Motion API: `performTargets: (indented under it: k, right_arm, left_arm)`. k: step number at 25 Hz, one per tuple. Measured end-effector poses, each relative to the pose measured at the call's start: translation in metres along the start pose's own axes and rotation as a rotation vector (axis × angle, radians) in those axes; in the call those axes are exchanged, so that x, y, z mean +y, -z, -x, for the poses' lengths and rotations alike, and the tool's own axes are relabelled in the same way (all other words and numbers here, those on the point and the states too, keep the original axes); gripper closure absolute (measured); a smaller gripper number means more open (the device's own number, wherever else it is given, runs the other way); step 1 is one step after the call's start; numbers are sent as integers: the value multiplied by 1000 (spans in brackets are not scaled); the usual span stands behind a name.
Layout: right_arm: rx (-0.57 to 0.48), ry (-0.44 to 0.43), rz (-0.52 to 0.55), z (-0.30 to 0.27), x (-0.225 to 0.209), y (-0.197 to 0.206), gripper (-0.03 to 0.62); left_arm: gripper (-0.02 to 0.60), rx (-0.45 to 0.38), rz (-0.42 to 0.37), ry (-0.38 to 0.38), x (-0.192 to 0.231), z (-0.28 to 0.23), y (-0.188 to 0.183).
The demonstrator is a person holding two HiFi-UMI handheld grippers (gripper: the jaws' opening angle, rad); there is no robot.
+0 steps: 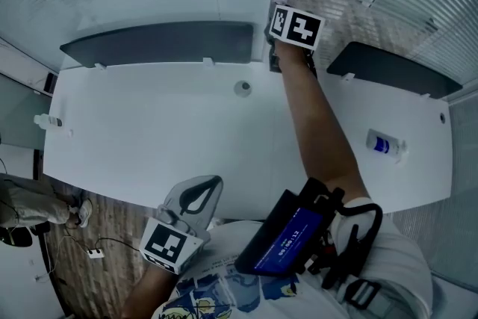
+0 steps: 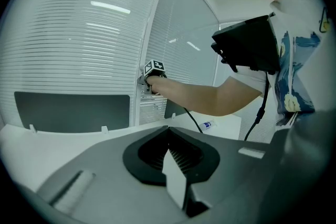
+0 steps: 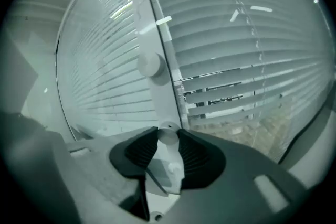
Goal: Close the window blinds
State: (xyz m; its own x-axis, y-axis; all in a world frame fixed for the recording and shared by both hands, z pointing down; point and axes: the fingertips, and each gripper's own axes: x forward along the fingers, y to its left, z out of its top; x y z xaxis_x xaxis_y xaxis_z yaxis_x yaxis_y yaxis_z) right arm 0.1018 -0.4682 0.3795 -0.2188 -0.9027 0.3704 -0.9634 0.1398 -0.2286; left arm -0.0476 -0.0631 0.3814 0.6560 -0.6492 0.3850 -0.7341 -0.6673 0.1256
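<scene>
White slatted blinds [image 3: 252, 50] cover the window on both sides of a white upright frame post [image 3: 157, 34]. Low on the right pane, a few slats [image 3: 220, 93] stand apart and show the outside. My right gripper [image 3: 168, 136] is at the post, its ribbed pads closed on a small round white knob [image 3: 168, 137]; a second knob [image 3: 149, 64] sits higher up. In the head view the right gripper's marker cube [image 1: 296, 26] is at the frame beyond the desk. My left gripper [image 1: 213, 183] hangs over the desk's near edge, shut and empty.
A white desk [image 1: 149, 131] lies between me and the window, with two dark panels [image 1: 160, 41] [image 1: 388, 67] at its back edge. A small bottle [image 1: 385, 144] lies on it at the right, a round grommet [image 1: 243, 88] near the middle. Another person's leg [image 1: 30, 205] is at the far left.
</scene>
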Motion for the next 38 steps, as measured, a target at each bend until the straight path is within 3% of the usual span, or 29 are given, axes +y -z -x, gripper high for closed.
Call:
performTargets:
  k: [9, 15, 18, 24, 29, 31, 35, 38]
  right_arm:
    - [8, 158, 527, 0, 11, -5, 468]
    - [19, 178, 589, -2, 10, 0, 467]
    - [5, 171, 570, -3, 10, 1, 465]
    - [-104, 81, 365, 4, 10, -6, 458]
    - [-119, 18, 254, 10, 10, 2, 451]
    - [-160, -77, 48, 16, 9, 1, 450]
    - [-205, -331, -638, 14, -1, 4, 451]
    - [-206, -427, -940, 6, -10, 12, 450]
  left_arm:
    - [578, -2, 14, 5, -1, 0, 0]
    - [578, -12, 1, 5, 0, 0, 1]
    - [578, -17, -9, 1, 1, 1, 0]
    - [578, -16, -19, 5, 2, 2, -2]
    - [578, 5, 0, 8, 0, 2, -8]
    - [578, 9, -2, 11, 0, 2, -8]
    - [578, 7, -11, 15, 0, 1, -9]
    - [578, 1, -29, 16, 0, 0, -6]
